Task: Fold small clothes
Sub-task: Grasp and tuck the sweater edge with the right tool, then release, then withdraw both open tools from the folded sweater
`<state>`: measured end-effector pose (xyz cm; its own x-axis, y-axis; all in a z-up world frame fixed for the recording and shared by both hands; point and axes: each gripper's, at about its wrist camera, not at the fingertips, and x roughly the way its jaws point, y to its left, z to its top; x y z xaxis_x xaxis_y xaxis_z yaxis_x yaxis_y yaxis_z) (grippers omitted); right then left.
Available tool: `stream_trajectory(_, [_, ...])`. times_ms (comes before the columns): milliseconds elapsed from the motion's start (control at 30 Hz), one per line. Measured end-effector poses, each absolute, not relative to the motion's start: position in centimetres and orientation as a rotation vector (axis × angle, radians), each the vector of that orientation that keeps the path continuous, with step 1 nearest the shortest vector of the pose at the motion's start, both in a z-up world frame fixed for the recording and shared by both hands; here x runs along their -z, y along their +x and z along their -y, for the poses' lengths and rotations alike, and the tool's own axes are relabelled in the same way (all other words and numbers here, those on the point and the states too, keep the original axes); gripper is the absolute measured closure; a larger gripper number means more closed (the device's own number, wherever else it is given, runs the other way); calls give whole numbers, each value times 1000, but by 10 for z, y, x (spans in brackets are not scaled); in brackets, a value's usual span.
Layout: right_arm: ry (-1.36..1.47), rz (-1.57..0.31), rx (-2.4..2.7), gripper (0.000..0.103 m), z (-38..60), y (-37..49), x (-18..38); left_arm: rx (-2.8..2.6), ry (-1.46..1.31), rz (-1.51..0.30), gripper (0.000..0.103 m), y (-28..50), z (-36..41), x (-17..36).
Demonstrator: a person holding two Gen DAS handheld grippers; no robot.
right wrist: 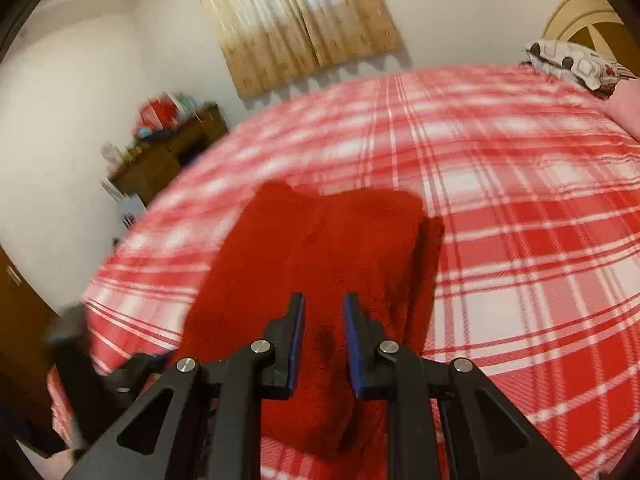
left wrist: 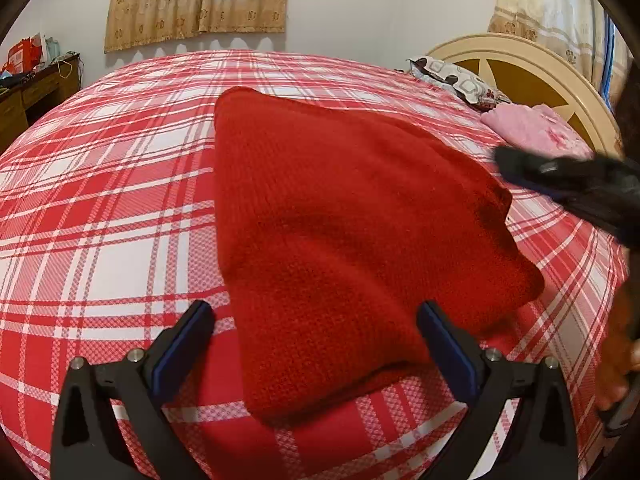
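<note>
Left gripper (left wrist: 316, 344), jaws wide and empty, straddles the red knit garment's (left wrist: 352, 240) near corner; right gripper (right wrist: 323, 344), nearly closed, holds nothing above it.

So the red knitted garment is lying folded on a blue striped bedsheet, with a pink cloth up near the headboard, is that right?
Not quite. The bedsheet is red and white plaid, not blue striped; the left wrist view shows it plainly. The rest stands: the red knitted garment lies folded on it, and a pink cloth sits up near the headboard.
</note>
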<state>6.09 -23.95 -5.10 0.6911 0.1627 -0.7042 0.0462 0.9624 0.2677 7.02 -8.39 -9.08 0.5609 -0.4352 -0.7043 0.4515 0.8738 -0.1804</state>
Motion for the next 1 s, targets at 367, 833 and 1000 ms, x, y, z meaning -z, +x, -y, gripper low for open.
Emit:
stream_trajectory(367, [368,-807,-48,69,270,21,58,509,7,-833,0,64,78,89])
stream_trajectory(833, [537,-695,-18,33,299,43,29,412,-150,-805,1,136,44,40])
stream_trajectory(1000, [507,-745,-4,33,288,70,43,367,-142,-922,11,180,71,64])
